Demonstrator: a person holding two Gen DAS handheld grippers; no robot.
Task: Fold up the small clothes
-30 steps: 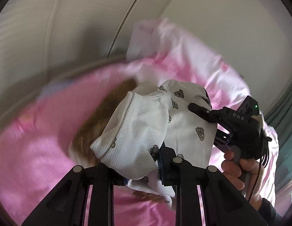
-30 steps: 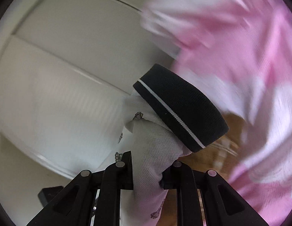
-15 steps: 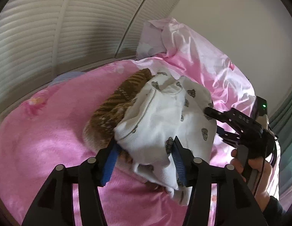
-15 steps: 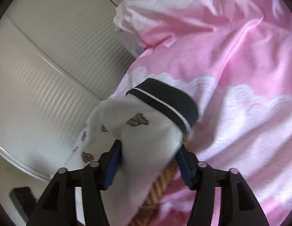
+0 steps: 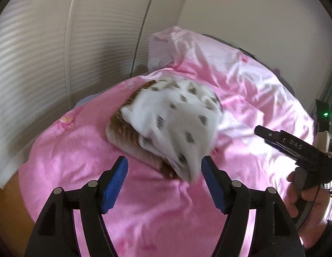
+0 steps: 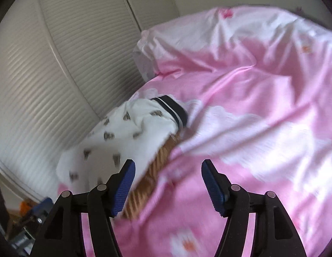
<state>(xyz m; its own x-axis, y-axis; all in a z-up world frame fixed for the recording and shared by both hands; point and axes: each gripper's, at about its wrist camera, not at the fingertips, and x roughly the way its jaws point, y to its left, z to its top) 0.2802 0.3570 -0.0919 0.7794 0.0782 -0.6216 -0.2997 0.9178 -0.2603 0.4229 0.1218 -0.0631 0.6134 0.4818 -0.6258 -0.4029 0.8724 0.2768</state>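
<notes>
A folded white garment [image 5: 176, 124] with small grey-brown prints lies on top of a brown striped garment [image 5: 123, 130] on the pink bedspread [image 5: 80, 150]. My left gripper [image 5: 165, 173] hangs just short of it, its jaws opening. The garment's near corner sits close to the right pad, and nothing is pressed between the pads. In the right wrist view the white garment [image 6: 127, 132] shows a black band with a white stripe [image 6: 172, 109], and the brown striped garment [image 6: 157, 162] peeks out below. My right gripper [image 6: 168, 177] is open over bare bedspread; it also shows as the right gripper [image 5: 260, 131] beside the pile.
Slatted white doors [image 5: 37, 53] stand behind the bed. A crumpled pink duvet [image 6: 251, 64] fills the right side. A person's hand [image 5: 305, 194] grips the right tool. Wooden floor [image 5: 7, 203] shows past the bed's left edge, and clutter [image 6: 26, 224] lies on the floor.
Both grippers were shut on the white garment; they have opened, let it go and drawn back. The garment now rests on the brown striped one.
</notes>
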